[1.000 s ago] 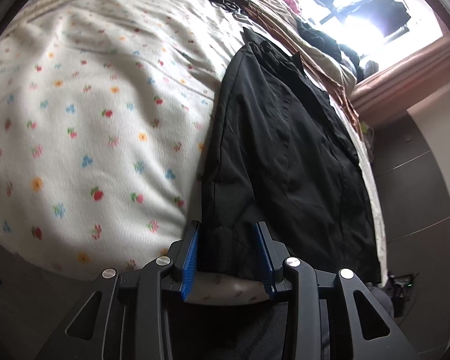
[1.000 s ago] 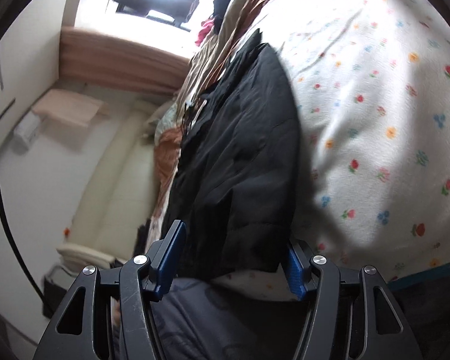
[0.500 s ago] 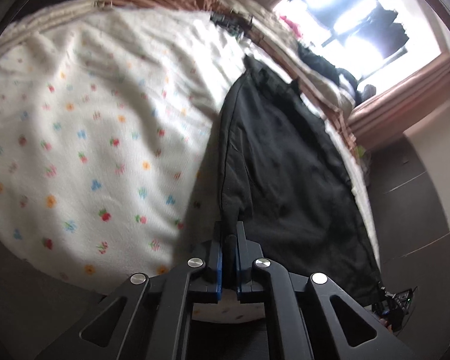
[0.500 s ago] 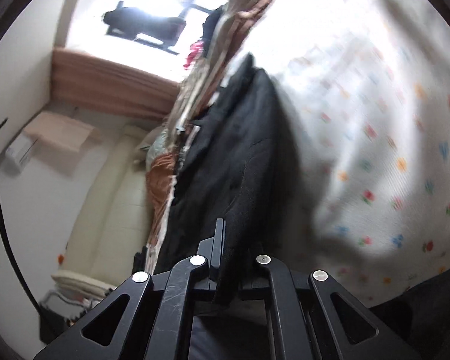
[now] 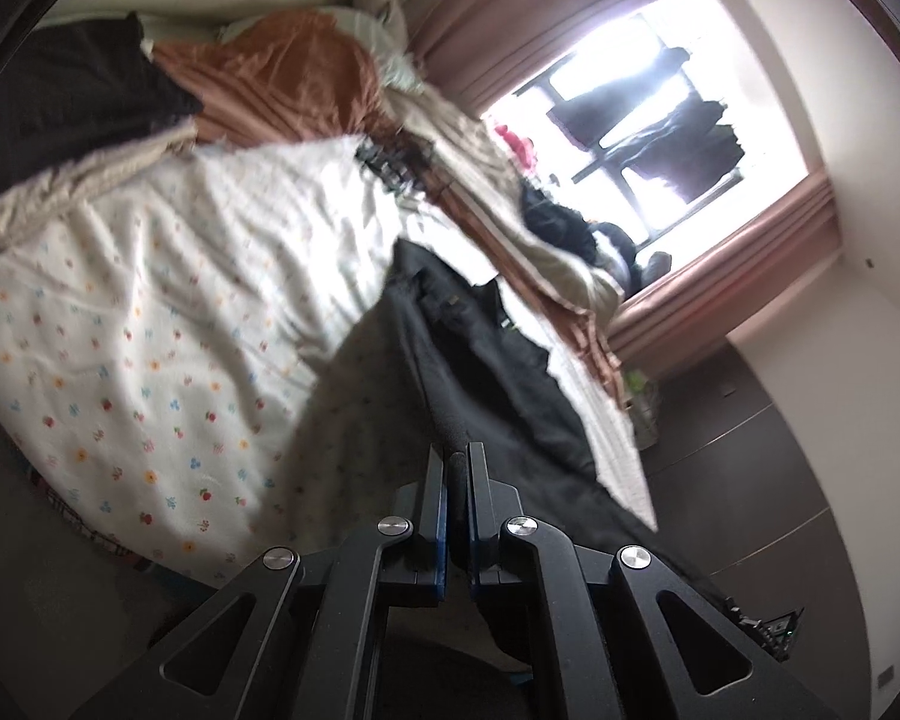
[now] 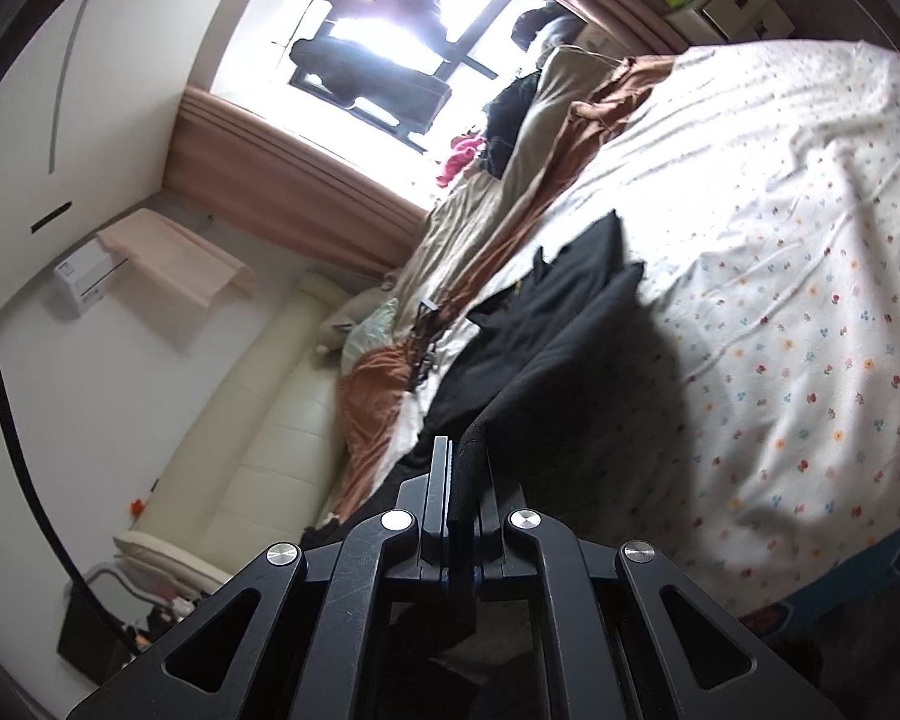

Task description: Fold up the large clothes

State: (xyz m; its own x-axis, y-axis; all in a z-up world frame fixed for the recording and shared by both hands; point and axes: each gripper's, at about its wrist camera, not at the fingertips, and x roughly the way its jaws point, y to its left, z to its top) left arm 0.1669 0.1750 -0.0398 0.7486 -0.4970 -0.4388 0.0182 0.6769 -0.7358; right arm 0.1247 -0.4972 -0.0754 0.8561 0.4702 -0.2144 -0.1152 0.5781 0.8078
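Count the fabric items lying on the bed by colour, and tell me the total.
Black: 3, garment, heap, pile
Rust-brown: 1, cloth
Beige: 1, blanket
Pink: 1, item
White floral: 1, sheet
Total: 7

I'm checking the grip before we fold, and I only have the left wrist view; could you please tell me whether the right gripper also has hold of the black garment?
Observer: Yes, the right gripper is shut on an edge of the black garment.
Operator: Thank you; what lies on that gripper's far side?
Observer: A cream padded headboard runs along the wall there.
Operator: Is anything mounted above it?
Observer: A white air conditioner sits on the wall, with a pale cloth draped over it.
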